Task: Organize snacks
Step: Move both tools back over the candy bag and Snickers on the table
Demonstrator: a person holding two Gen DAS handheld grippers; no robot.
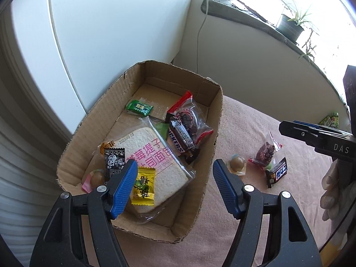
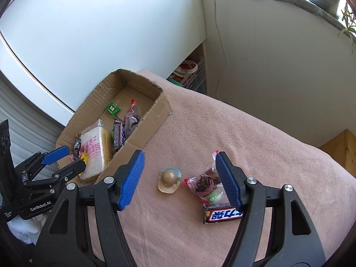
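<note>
While the left gripper (image 1: 172, 178) is hovering over the near end of the cardboard box (image 1: 106, 111), its blue-padded jaws are standing spread wide with nothing between them. One pad (image 1: 124, 184) is overlapping the bread packet from this view; the other is hanging above the box's right wall. No contact visible.

Box contents, left wrist view: the sliced-bread packet (image 1: 153, 164) is lying flat across the floor of the box; a yellow candy (image 1: 143, 185) and a black sachet (image 1: 113, 160) are resting on it. A Snickers bar (image 1: 181, 142) is lying on a red-edged clear packet (image 1: 191, 115), a green sachet (image 1: 139, 108) is sitting toward the far end, and a round jelly cup (image 1: 96, 178) is sitting in the near left corner.

Right gripper (image 2: 179, 182): released, jaws apart, empty, hanging above the pink cloth (image 2: 255, 138). Three snacks are lying outside the box, well apart from it: a jelly cup (image 2: 169, 180) is sitting between the spread fingers, a red-edged packet of dark fruit (image 2: 205, 183) is lying just beside the right-hand finger, and a second Snickers bar (image 2: 222, 215) is lying partly under that finger. Packet and bar are touching at one end. Jelly cup is standing apart from both.

A potted plant (image 1: 291, 25) is sitting on the windowsill.
</note>
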